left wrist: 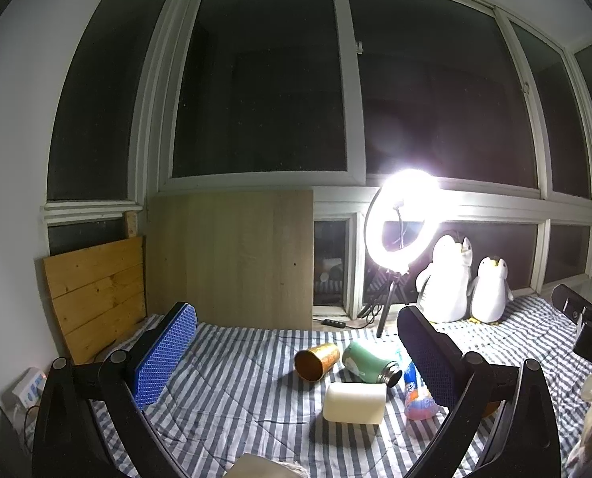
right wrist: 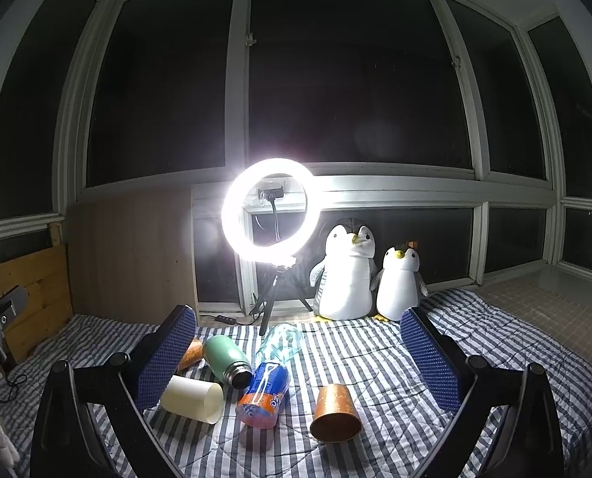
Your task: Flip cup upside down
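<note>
Both hand-held grippers hang over a bed with a blue and white striped blanket point(right wrist: 355, 354), and neither one is touching anything. The left hand-held gripper point(left wrist: 299, 354) has its two blue padded fingers spread wide apart, with nothing between them but air. The right hand-held gripper point(right wrist: 297, 352) is spread wide too and holds nothing. Several cups lie tipped over on the blanket. In the right wrist view a gold cup point(right wrist: 335, 414) lies on its side at about 6 o'clock, with its open mouth facing the camera. A cream cup point(right wrist: 192, 398) lies on its side at about 8 o'clock, just beside the left finger point(right wrist: 164, 362). A second gold cup point(right wrist: 191, 354) peeks out from behind that finger, mostly hidden. Next to it lies a green flask point(right wrist: 226, 358) with its dark metal mouth toward us, and touching or almost touching it is an orange soda bottle point(right wrist: 264, 394) with a blue label, also lying down. A clear empty bottle point(right wrist: 282, 340) lies behind them. In the left wrist view the second gold cup point(left wrist: 317, 360) is at about 6 o'clock, lying with its mouth to the left, the green flask point(left wrist: 369, 362) is right beside it, and the cream cup point(left wrist: 355, 402) lies just in front of both. At the back, near 12 o'clock, a bright ring light point(right wrist: 270, 209) stands on a small tripod. Two toy penguins point(right wrist: 349, 275) sit just right of it, against the dark window point(right wrist: 355, 79).
</note>
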Motion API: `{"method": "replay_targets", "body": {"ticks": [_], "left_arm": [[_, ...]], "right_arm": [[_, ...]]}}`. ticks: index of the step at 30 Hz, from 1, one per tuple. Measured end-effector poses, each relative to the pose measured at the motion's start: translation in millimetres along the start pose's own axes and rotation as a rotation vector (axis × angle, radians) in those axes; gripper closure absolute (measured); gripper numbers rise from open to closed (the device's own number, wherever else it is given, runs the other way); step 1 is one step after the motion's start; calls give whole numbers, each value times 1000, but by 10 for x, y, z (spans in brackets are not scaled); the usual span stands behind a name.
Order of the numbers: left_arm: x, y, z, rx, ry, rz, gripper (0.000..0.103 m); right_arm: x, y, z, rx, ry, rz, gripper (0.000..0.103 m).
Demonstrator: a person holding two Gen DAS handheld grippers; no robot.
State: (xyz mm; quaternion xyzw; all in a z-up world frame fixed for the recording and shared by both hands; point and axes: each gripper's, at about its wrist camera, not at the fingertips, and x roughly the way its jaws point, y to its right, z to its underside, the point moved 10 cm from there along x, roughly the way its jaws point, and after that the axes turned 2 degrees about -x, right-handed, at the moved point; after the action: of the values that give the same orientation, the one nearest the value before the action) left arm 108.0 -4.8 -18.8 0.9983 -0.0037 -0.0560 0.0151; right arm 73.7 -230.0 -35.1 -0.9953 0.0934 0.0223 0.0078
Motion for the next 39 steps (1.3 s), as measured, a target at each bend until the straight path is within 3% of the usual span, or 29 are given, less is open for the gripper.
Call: {"method": "replay_targets", "body": {"ticks": [39], "left_arm": [[-20, 45, -14, 6, -9, -4, 1]], "right_arm": [[-7, -38, -12, -8, -5, -9, 1]]}}
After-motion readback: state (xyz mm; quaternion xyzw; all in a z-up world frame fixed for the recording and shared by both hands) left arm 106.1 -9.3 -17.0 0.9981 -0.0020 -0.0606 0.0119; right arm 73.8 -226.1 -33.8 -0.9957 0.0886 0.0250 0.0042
